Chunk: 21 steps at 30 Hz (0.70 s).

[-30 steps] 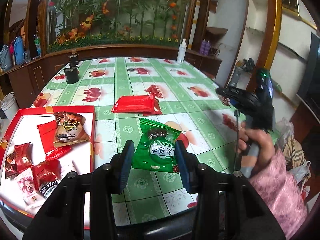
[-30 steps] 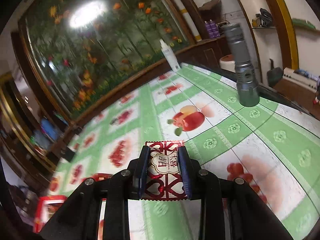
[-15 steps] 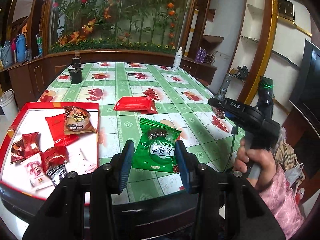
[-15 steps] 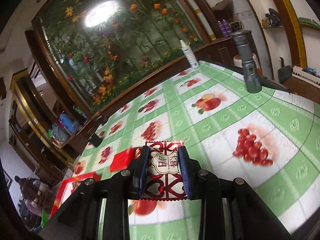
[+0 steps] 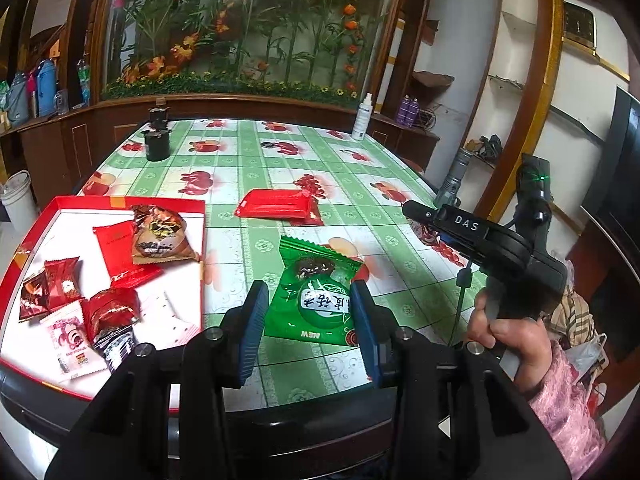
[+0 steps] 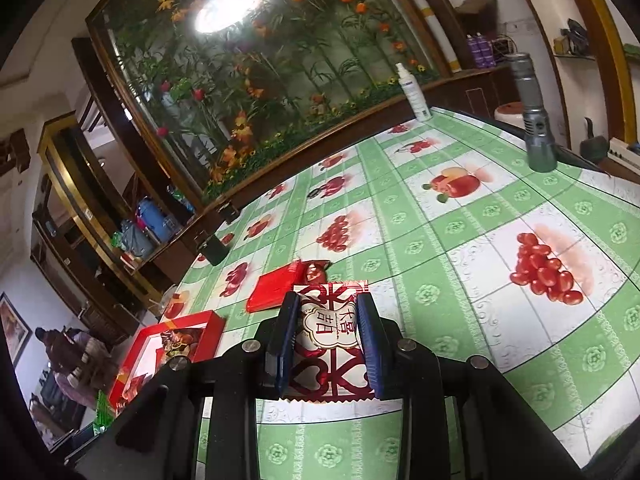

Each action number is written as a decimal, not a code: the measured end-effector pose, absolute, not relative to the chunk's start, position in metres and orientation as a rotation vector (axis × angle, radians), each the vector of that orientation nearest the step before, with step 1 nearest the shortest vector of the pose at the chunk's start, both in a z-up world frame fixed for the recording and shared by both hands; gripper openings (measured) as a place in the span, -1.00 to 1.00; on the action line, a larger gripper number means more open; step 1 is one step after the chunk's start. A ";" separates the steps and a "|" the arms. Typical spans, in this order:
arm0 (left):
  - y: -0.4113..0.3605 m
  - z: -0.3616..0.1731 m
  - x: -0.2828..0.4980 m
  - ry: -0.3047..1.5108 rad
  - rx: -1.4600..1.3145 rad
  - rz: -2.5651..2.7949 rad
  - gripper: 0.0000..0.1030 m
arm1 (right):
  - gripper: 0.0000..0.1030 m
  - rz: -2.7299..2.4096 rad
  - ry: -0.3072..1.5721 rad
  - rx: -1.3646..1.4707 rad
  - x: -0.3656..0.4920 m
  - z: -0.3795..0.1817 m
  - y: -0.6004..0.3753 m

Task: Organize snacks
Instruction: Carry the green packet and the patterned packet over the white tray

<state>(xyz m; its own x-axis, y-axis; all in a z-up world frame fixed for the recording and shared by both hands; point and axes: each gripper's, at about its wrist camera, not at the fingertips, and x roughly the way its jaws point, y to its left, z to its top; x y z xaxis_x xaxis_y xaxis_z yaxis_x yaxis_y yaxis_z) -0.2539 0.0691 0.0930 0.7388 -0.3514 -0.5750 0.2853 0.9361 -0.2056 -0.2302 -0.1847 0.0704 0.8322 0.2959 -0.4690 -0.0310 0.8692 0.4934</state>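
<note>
My left gripper (image 5: 307, 330) is shut on a green snack packet (image 5: 314, 294) and holds it above the table's near edge. My right gripper (image 6: 326, 334) is shut on a red-and-white candy packet (image 6: 328, 340), held above the tablecloth; the right gripper's body also shows in the left wrist view (image 5: 480, 236). A red tray (image 5: 24, 252) at the left holds several red and brown snack packets; it also shows in the right wrist view (image 6: 140, 340). A flat red packet (image 5: 278, 206) lies mid-table, and it shows in the right wrist view too (image 6: 276, 286).
A grey flashlight (image 6: 534, 120) stands at the table's right edge. A white spray bottle (image 5: 362, 118) and a black jar (image 5: 157, 144) stand at the far side. A white bucket (image 5: 18, 200) sits on the floor at left.
Both grippers have risen and pulled back from the table, each still holding its packet. The right gripper has swung left, so the red tray and flat red packet have come into its view.
</note>
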 end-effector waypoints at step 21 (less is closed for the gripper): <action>0.085 0.086 -0.253 0.666 -0.144 -0.323 -0.22 | -0.42 0.253 0.580 0.451 -0.239 0.073 -0.148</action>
